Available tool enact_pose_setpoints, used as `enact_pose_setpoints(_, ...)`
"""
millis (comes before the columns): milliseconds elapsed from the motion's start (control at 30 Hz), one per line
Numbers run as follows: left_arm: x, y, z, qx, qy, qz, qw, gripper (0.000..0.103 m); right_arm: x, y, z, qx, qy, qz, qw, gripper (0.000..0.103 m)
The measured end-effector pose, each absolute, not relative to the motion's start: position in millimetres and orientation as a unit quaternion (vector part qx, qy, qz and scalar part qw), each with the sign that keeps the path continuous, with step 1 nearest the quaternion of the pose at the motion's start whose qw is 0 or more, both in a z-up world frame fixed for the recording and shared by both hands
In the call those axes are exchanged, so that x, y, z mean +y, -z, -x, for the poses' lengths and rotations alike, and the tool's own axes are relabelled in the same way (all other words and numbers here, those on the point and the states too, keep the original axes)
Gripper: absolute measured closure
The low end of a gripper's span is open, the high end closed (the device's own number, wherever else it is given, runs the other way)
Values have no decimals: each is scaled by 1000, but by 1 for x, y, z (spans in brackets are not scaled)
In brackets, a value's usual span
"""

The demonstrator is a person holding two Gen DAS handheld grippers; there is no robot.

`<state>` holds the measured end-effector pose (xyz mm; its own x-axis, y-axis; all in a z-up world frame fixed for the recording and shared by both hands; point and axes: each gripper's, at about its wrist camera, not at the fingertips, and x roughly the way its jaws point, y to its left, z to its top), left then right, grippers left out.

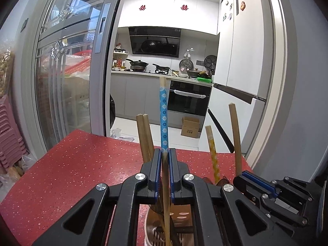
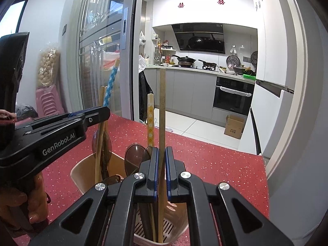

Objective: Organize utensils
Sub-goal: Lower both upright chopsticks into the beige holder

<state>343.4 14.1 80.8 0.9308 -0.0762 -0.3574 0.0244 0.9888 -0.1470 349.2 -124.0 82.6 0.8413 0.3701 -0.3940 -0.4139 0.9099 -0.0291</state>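
Left wrist view, L to R: red speckled bench (image 1: 71, 164) carries a beige plastic utensil holder with a slotted floor (image 1: 151, 233), seen low in frame beneath the left gripper (image 1: 164, 153). 2 plain wooden chopsticks (image 1: 144, 135) stand side by side in it, just left of the fingers. The left gripper's fingers are pinching a wooden chopstick with a blue flower-print upper half (image 1: 164, 114), held near upright; its bare lower end reaches down into the holder. Further right stands a chopstick with a yellow patterned wrap (image 1: 212, 149), then a plain wooden chopstick (image 1: 235, 135) rising above the right gripper (image 1: 245, 173), which enters from the lower right.

Right wrist view, L to R: person's hand (image 2: 30, 205) grips the left gripper's handle at the frame edge. Left gripper (image 2: 102, 110) holds the blue chopstick (image 2: 110, 82), tilted here. Beige holder (image 2: 82, 170) also contains brown translucent plastic spoons (image 2: 133, 157), bowls up. Yellow-wrapped chopstick (image 2: 150, 119) stands just left of the right gripper (image 2: 162, 153), whose fingers are pressed onto the plain chopstick (image 2: 162, 102); it's upright, lower tip inside the holder's nearer compartment.

Bkgd: kitchen with oven (image 2: 232, 96) and cardboard box (image 2: 234, 126) on the floor.
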Motion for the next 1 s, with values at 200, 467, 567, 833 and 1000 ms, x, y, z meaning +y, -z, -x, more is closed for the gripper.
enact_pose_setpoints(200, 15, -81, -340, 186, 19, 66, 980, 69, -124, -81, -350, 209, -208, 56, 954, 97)
enact_pose_setpoints(467, 13, -84, -330, 182, 16, 51, 982, 69, -123, -76, -349, 225, -215, 60, 949, 97)
enact_pose_setpoints(567, 17, -86, -328, 188, 21, 59, 980, 69, -125, -75, -350, 232, -217, 55, 947, 96)
enact_pose_setpoints(833, 29, -91, -331, 205, 43, 90, 974, 69, -128, -77, -352, 245, -222, 47, 943, 96)
enact_pose_setpoints(1000, 29, -91, -332, 223, 56, 71, 971, 69, -127, -78, -351, 249, -229, 50, 940, 96)
